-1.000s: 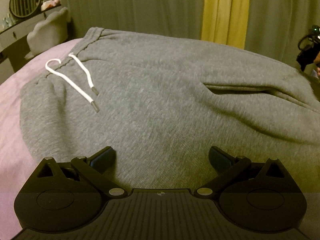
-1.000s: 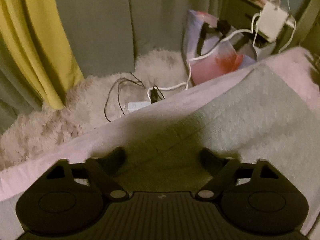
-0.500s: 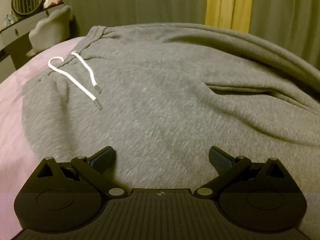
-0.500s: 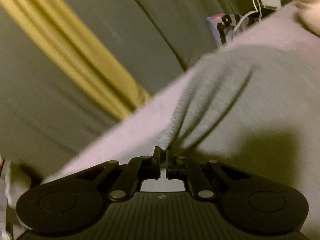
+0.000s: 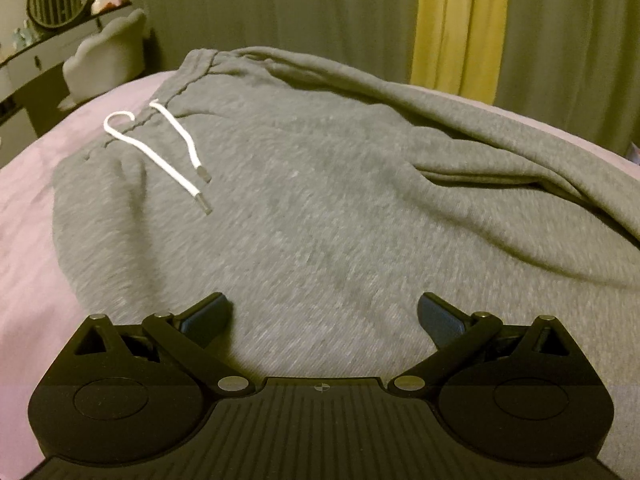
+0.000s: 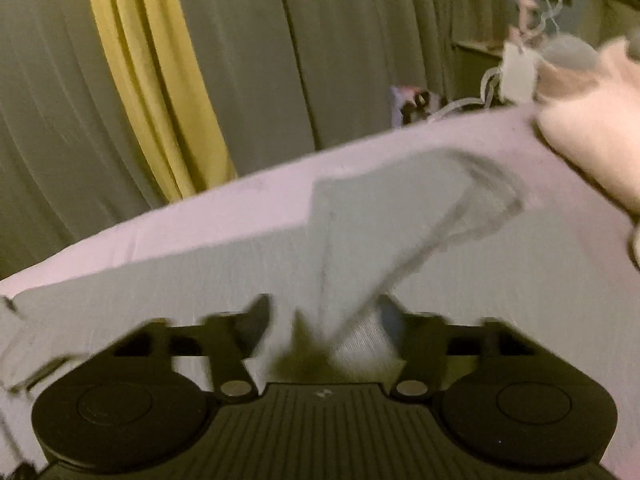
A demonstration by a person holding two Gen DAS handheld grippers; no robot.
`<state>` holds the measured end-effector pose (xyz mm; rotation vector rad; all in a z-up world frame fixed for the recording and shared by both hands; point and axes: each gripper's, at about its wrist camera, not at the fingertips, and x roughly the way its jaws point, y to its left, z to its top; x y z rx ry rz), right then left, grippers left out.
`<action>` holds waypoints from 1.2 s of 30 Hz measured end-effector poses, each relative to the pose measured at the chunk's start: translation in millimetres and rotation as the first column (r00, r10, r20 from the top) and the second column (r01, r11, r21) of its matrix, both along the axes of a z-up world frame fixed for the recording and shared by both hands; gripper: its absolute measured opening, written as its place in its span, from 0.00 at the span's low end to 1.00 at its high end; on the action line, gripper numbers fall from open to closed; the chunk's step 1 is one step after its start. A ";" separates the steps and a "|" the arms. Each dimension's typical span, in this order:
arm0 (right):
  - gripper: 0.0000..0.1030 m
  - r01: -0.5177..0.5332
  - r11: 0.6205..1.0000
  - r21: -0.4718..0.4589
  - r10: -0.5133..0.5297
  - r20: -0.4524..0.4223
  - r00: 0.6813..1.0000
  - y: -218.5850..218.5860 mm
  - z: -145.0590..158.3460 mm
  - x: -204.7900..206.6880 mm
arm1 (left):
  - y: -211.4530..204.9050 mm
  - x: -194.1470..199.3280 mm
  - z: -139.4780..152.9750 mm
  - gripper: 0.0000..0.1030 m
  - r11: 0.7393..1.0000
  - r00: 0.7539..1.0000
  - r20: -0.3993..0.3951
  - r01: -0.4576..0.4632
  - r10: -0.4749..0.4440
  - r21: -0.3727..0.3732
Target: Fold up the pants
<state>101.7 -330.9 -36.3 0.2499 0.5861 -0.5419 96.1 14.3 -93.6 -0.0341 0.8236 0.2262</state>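
Observation:
Grey sweatpants (image 5: 320,208) lie on a pink bed sheet (image 5: 28,208), waistband at the far left with a white drawstring (image 5: 160,152). One leg is folded over along the far right side. My left gripper (image 5: 322,316) is open and empty, low over the seat of the pants. In the right wrist view, my right gripper (image 6: 324,320) has its jaws partly apart, with grey pant-leg fabric (image 6: 360,232) bunched loosely between them. This view is blurred by motion.
Grey and yellow curtains (image 5: 452,20) hang behind the bed. A dresser with a round fan (image 5: 56,0) and a grey chair (image 5: 108,56) stand at the far left. A pale pillow (image 6: 592,128) and white cables (image 6: 516,64) lie at the right.
The right gripper shut on the pant-leg edge, carried it over, and its jaws have now parted. The leg now lies folded across the pants. The left gripper barely moved.

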 end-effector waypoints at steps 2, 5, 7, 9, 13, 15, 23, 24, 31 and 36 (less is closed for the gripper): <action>0.73 0.012 0.999 -0.044 -0.014 -0.039 0.999 -1.7 -5.3 23.7 | 0.0 -0.2 1.0 1.00 1.000 1.000 0.003 0.003 -0.003 0.005; 0.76 0.073 0.993 -0.093 -0.093 -0.239 0.967 -14.0 -35.3 61.7 | 1.5 -0.3 1.5 1.00 1.000 1.000 0.004 0.003 -0.003 -0.001; 0.44 0.111 0.994 -0.016 -0.112 -0.169 0.979 -30.8 -46.3 58.9 | 2.0 0.5 0.2 1.00 1.000 1.000 -0.002 0.003 -0.003 -0.003; 0.10 0.123 0.991 0.060 -0.118 -0.083 0.990 -45.8 -40.6 53.2 | 0.9 0.8 -0.1 1.00 1.000 1.000 -0.001 0.008 -0.008 0.005; 0.09 0.127 0.943 0.307 -0.160 0.085 0.983 -65.4 -26.0 20.0 | 4.9 0.5 3.7 1.00 1.000 1.000 0.001 0.008 -0.008 -0.014; 0.09 0.058 0.907 0.418 -0.165 0.224 0.960 -71.7 -12.0 -15.5 | 11.8 -2.7 11.7 1.00 0.999 1.000 0.013 -0.002 0.003 -0.034; 0.10 0.039 0.968 0.247 -0.060 0.077 0.995 -60.0 -31.7 -88.2 | 63.9 17.3 70.0 1.00 0.992 0.974 0.215 -0.048 0.072 -0.117; 0.10 0.063 0.971 0.231 -0.068 0.014 0.998 -61.9 -48.7 -85.6 | 72.4 34.6 76.1 1.00 0.987 0.976 0.203 -0.052 0.082 -0.151; 0.11 0.079 0.946 0.314 -0.089 0.017 0.996 -87.6 -85.1 -75.7 | 96.0 182.2 91.1 1.00 0.982 0.993 0.037 -0.103 0.111 -0.159; 0.12 0.068 0.939 0.337 -0.092 0.055 0.994 -98.8 -86.6 -79.9 | 80.4 253.1 67.3 0.96 0.996 0.994 -0.076 -0.081 0.084 0.038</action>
